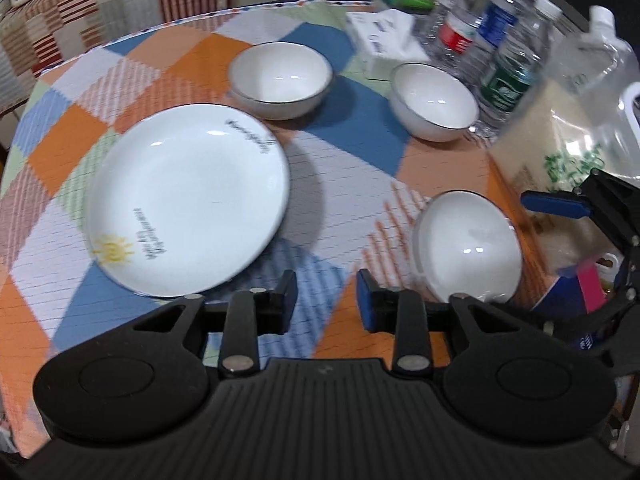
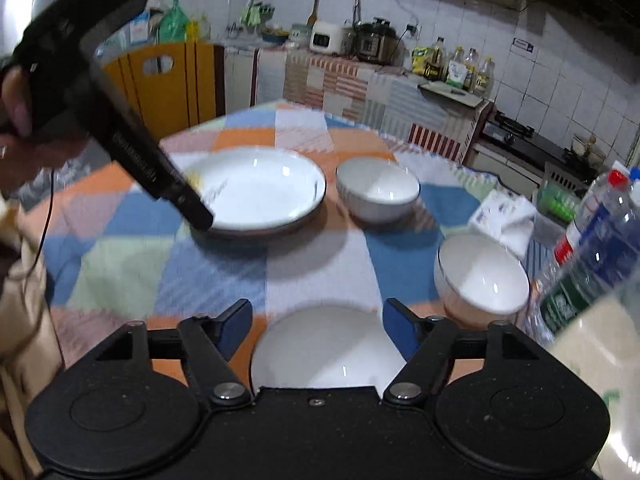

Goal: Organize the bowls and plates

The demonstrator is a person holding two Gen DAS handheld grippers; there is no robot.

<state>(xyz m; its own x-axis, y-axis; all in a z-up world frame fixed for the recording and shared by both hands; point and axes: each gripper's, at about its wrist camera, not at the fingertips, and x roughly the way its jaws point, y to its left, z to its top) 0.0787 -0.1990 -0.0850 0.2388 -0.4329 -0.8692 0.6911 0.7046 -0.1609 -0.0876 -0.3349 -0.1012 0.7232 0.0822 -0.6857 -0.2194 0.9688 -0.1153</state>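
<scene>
Resting on the checked cloth of the tabletop [image 1: 168,52], a large white plate [image 1: 188,200] with a small yellow sun printed near its rim served as the landmark for everything else. Just beyond the plate sat a white bowl [image 1: 280,78], close to its far edge but apart from it; a second bowl [image 1: 434,100] stood further right of the plate, near a cluster of water bottles [image 1: 496,40]. A third bowl [image 1: 468,248] lay right of the plate on its near side, well apart from it.

The left gripper [image 1: 327,300] hung above bare cloth between the plate and that third bowl — its jaws stood parted with nothing between them. From the right wrist view, the right gripper [image 2: 318,324] was held over the third bowl [image 2: 324,348], jaws spread wide on either side of the bowl's far rim, and the pads did not press on it. A tissue pack [image 1: 380,36] lay beyond the second bowl — far from the plate.
</scene>
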